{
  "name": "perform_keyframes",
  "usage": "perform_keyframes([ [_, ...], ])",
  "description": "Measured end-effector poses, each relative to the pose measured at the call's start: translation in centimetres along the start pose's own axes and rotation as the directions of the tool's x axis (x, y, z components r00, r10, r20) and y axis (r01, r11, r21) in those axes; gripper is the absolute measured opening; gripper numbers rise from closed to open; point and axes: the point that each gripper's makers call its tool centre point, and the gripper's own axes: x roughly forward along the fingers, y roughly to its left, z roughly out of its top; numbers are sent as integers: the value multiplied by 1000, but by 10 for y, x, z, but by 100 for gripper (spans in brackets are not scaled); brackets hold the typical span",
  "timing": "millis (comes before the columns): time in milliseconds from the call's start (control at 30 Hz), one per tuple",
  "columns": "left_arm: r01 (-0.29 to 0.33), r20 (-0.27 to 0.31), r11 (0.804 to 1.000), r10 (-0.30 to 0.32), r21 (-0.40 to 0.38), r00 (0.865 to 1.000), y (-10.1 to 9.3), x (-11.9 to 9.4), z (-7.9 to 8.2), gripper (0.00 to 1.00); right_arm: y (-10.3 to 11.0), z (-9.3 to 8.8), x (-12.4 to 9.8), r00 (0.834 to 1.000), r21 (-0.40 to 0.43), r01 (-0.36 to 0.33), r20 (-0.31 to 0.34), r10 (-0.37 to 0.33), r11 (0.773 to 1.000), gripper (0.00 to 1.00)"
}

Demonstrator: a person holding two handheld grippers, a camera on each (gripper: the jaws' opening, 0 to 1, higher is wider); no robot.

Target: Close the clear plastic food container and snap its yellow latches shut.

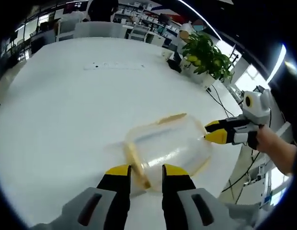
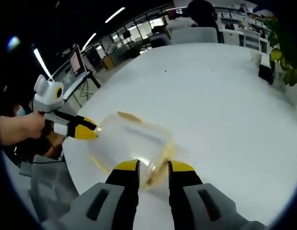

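The clear plastic container (image 1: 170, 146) lies on the white table (image 1: 67, 96) with its lid resting on top. Yellow latches run along its edges, one on the far side (image 1: 172, 117) and one at the near end (image 1: 136, 163). My left gripper (image 1: 144, 168) is open, its jaws straddling that near-end latch. From the right, the right gripper (image 1: 211, 132) points its yellow tips at the container's opposite end. In the right gripper view the container (image 2: 131, 141) sits just past my open right gripper (image 2: 154, 165), whose jaws straddle its near edge. The left gripper (image 2: 91, 130) touches the far end.
A potted plant (image 1: 206, 55) stands at the table's far right edge, with cables hanging beside it. A person's hand (image 1: 273, 148) holds the right gripper. Chairs (image 1: 98, 28) and desks stand beyond the table. A monitor (image 2: 75, 60) is off the table's side.
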Motion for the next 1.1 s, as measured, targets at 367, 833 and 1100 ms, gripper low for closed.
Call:
perform_keyframes([
  [367,11,-36,999,-12,-34,999,0,2,0,17,0,-1,2,998,61,-37,-43,40,997,20],
  [833,55,-98,990,-68,-129,993,-3,3,-7,17,7,-8,0,991,163,-84,-91,100,983,20],
  [1100,79,-101,983,-96,-167,990,-3,7,-8,15,8,-8,0,984,238,-126,-91,151,963,20],
])
